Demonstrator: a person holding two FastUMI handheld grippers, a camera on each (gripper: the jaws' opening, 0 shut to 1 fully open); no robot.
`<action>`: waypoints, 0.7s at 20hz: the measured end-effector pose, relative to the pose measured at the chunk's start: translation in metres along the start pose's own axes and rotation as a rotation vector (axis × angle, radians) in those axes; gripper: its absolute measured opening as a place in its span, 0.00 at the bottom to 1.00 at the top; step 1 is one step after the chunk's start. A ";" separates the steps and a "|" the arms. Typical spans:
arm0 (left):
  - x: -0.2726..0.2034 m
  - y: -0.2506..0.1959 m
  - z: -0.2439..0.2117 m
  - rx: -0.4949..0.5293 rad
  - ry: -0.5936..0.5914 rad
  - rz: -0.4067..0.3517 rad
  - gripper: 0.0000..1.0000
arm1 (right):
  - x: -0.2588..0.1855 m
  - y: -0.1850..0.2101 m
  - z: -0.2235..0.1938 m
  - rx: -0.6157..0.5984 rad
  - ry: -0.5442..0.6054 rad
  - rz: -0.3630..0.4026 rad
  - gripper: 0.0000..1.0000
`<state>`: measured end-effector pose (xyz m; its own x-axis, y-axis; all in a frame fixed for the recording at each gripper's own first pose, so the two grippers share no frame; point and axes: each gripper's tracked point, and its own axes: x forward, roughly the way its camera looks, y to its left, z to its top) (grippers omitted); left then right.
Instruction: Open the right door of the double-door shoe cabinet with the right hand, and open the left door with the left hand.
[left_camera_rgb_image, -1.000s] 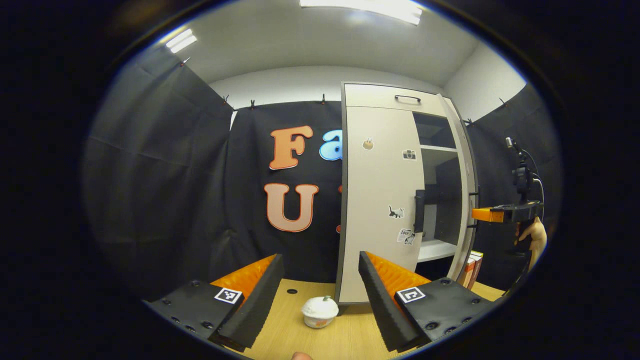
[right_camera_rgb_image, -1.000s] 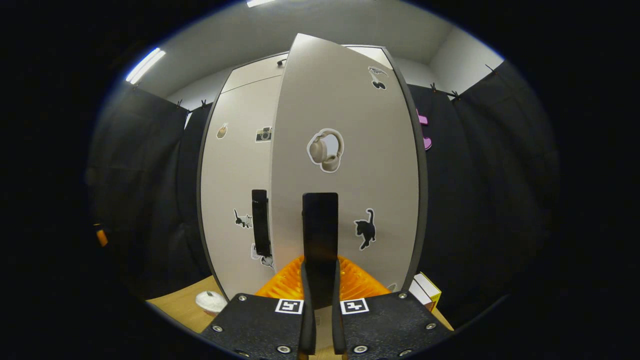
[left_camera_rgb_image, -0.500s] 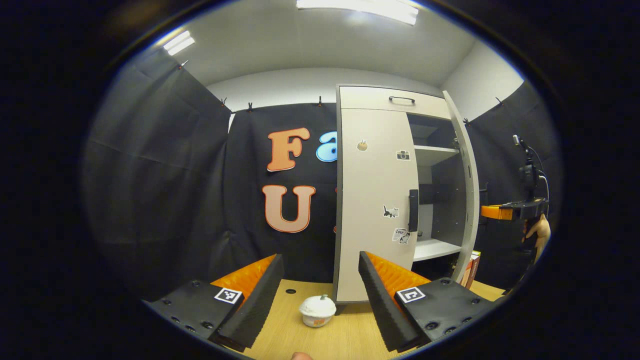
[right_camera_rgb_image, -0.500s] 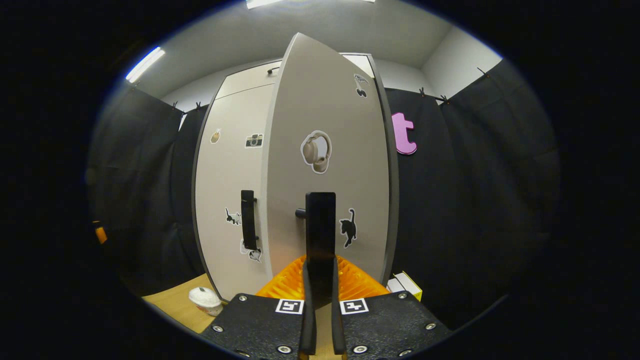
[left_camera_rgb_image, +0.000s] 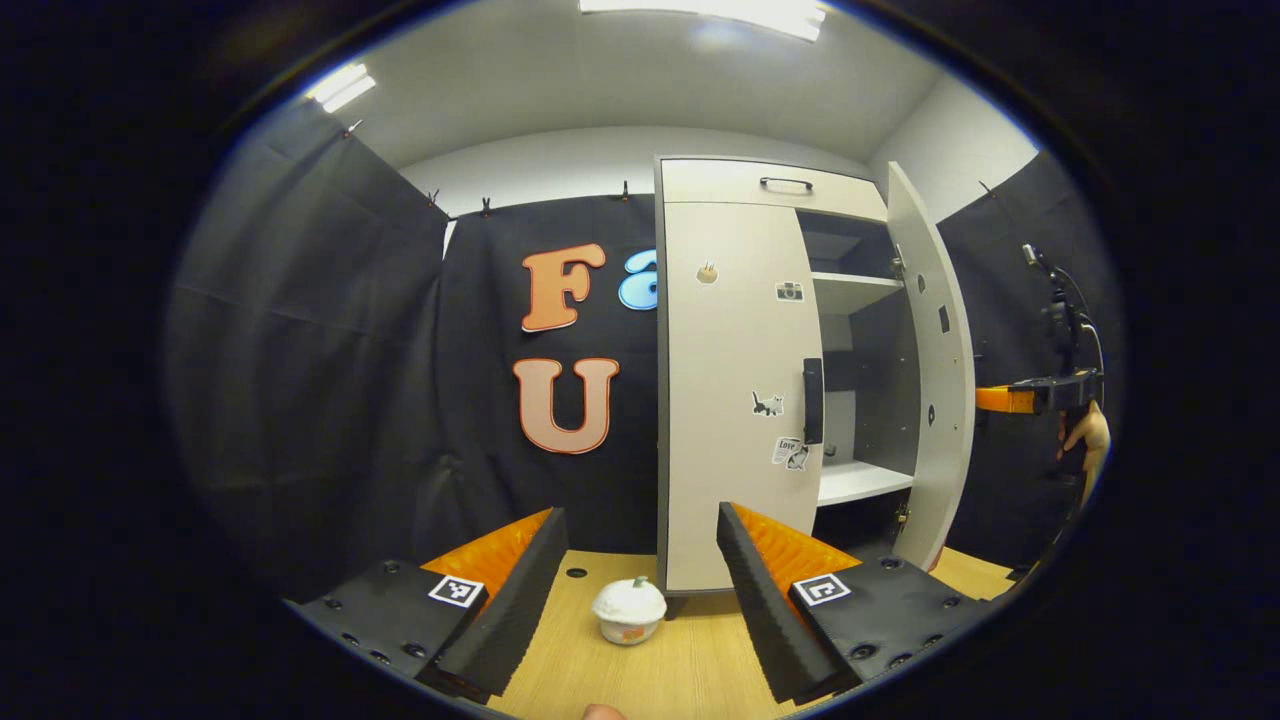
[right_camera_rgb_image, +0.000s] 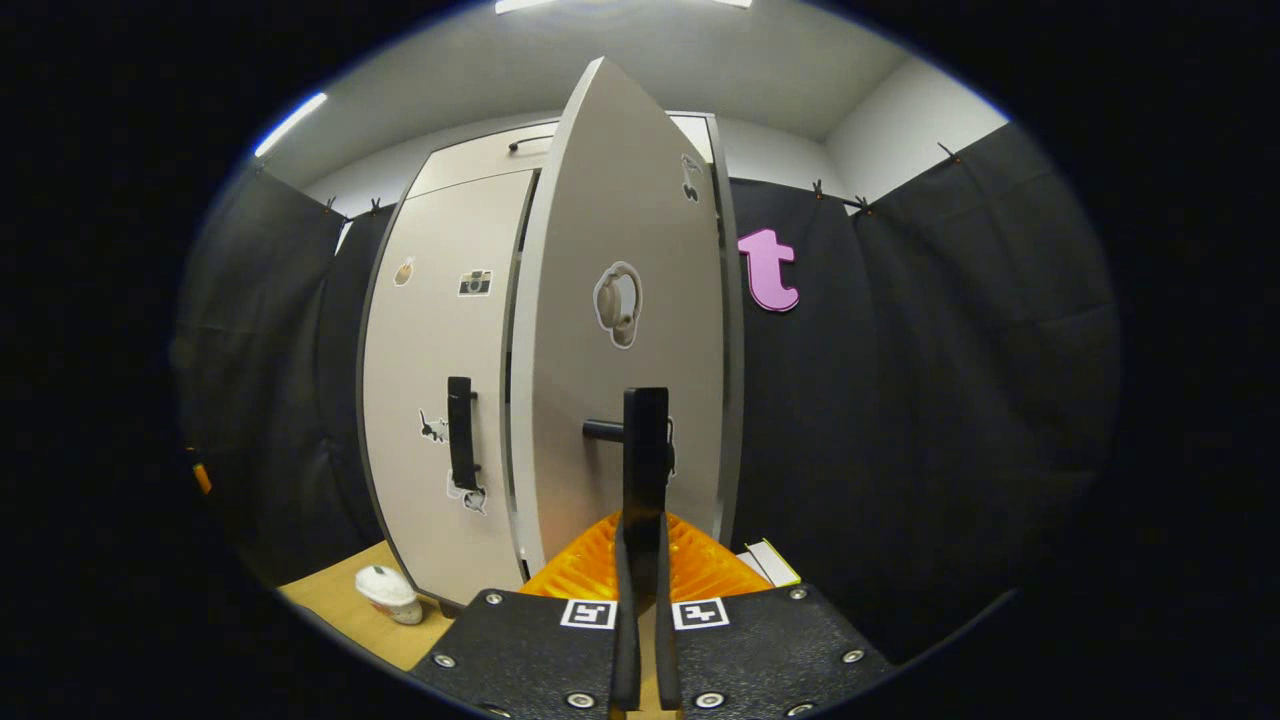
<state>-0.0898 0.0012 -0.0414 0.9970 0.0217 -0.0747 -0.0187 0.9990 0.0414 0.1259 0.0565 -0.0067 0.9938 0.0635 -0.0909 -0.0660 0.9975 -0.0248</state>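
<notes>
Shoe cabinet (left_camera_rgb_image: 770, 190): tall pale unit standing on the wooden table (left_camera_rgb_image: 660, 670), against the black cloth wall; a drawer front with a dark handle sits at its top.
Right door (right_camera_rgb_image: 625, 330): swung well out from the cabinet, seen nearly edge-on in the left gripper view; shelves (left_camera_rgb_image: 860, 290) and dark interior show behind it.
Right door handle (right_camera_rgb_image: 645, 450): vertical black bar, caught between the right tongs.
Right gripper (right_camera_rgb_image: 640, 560): fingers pressed close together on either side of the right door handle; in the left gripper view it shows far off at the door's outer face, held by a hand (left_camera_rgb_image: 1090, 440).
Left door (left_camera_rgb_image: 730, 400): flat against the cabinet, closed, with small stickers on it.
Left door handle (left_camera_rgb_image: 812, 400): black vertical bar at the door's inner edge, untouched.
Left gripper (left_camera_rgb_image: 640, 560): fingers spread wide, holding nothing, well short of the cabinet.
Cup (left_camera_rgb_image: 628, 610): small lidded white tub on the table, between the left gripper's fingers and the cabinet foot.
Boxes (right_camera_rgb_image: 765, 562): lying on the table by the right door's lower corner.
</notes>
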 end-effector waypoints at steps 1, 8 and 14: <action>0.001 0.000 0.002 -0.001 -0.006 0.003 0.96 | -0.001 -0.009 0.002 -0.005 -0.003 -0.028 0.06; 0.016 -0.020 0.002 -0.006 -0.010 -0.018 0.96 | -0.010 -0.046 0.000 -0.013 0.005 -0.159 0.00; 0.041 -0.043 0.000 0.013 0.005 -0.028 0.98 | -0.033 -0.077 0.005 0.009 -0.031 -0.218 0.08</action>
<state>-0.0485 -0.0412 -0.0460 0.9967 -0.0056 -0.0809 0.0098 0.9986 0.0522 0.0985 -0.0225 0.0030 0.9867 -0.1533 -0.0538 0.1518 0.9879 -0.0316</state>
